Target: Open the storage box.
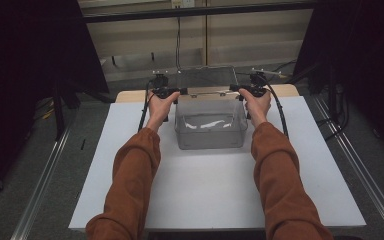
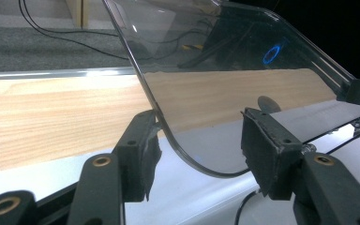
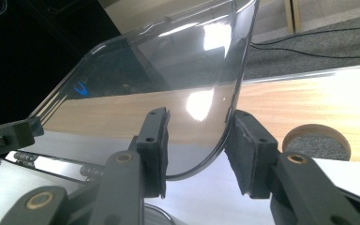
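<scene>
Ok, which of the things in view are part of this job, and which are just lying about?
In the job: clear lid, clear box, left gripper, right gripper.
Lying about: round disc, floor cables, wooden table.

The clear lid (image 2: pixel 225 70) runs off the top edge in both gripper views

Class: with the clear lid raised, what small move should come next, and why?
Probably draw the left gripper and right gripper back off the lid: each has a lid corner between jaws that stand open, not pressing it, and the lid stands raised behind the box.
</scene>
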